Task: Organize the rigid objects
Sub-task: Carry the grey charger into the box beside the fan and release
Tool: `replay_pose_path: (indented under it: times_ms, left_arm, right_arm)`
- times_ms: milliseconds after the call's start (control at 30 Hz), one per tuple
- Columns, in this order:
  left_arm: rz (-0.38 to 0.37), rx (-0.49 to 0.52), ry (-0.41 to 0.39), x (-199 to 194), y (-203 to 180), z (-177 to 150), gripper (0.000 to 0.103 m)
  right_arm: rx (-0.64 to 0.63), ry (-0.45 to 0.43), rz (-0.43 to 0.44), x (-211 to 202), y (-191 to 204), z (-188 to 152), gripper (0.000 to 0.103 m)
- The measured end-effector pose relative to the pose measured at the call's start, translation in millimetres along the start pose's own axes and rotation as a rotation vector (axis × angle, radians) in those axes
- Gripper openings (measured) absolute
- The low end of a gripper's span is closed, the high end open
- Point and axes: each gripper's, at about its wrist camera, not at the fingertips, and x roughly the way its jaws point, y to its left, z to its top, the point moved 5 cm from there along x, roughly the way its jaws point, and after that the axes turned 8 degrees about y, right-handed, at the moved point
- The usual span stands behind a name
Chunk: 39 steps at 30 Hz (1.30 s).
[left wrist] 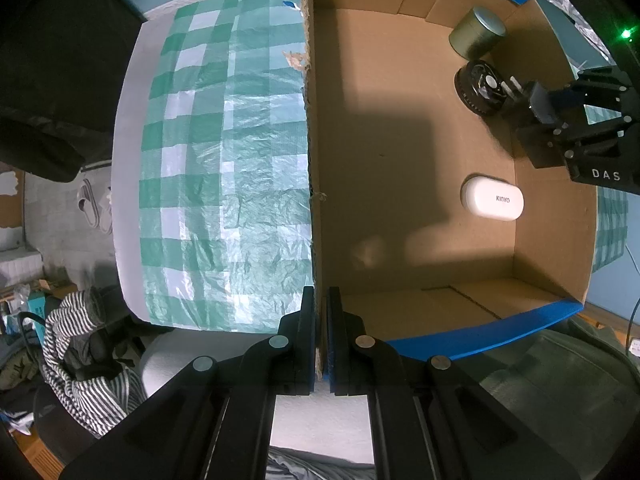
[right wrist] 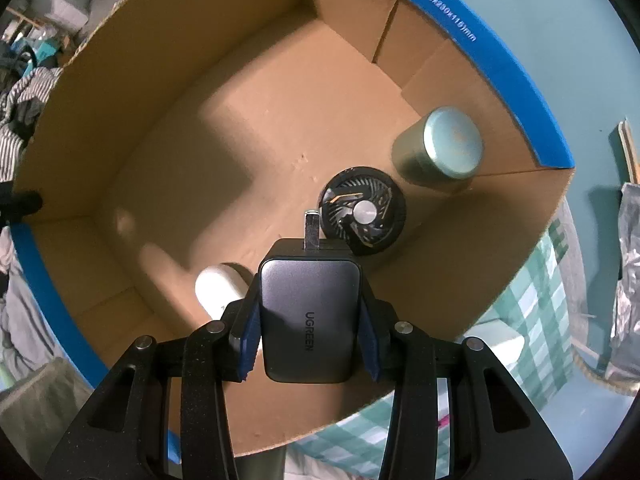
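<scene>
Fingers of your right gripper (right wrist: 310, 332) are clamping the grey rectangular plastic charger (right wrist: 309, 322) above the brown cardboard box (right wrist: 120, 92); your left gripper (left wrist: 322, 344) is pinching its wall. Lower beside the black round fan (right wrist: 362, 216), avoiding it.

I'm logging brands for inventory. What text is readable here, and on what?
"UGREEN": grey charger held in the right gripper.
"KINYO": white case.
"DAS": right gripper's body, seen from the left wrist.
"WXYZA06", then blurred dimensions ending in "mm": blue rim of the cardboard box.
</scene>
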Motion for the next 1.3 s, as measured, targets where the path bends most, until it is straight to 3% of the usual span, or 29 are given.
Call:
replay_pose_path:
  times_ms: [300,433,667,900,1300]
  left_arm:
    - [0.002,0.005,-0.001,1.1,0.1,-1.2,0.004]
    - [0.001,0.004,-0.001,1.3,-0.3,-1.1,0.004]
    - [0.0,0.007,-0.001,0.6,-1.8,-2.2,0.004]
    - [-0.001,0.007,-0.001,0.6,-1.5,-2.4,0.004]
    - [-0.002,0.016,0.0,-1.3,-1.7,-0.7,0.004]
  right_arm:
    - [0.044,-0.042,0.01,-13.4,-10.1,0.9,0.041]
    - [0.074,-0.082,0.017,-29.0,-22.5,-6.3,0.058]
    - [0.133,-0.155,0.076,-63.8,-34.2,-11.4,0.059]
    - [0.235,-0.212,0.147,-90.3,-62.4,-29.3,0.06]
    - [0.451,-0.22,0.176,-89.6,-136.5,-66.5,0.066]
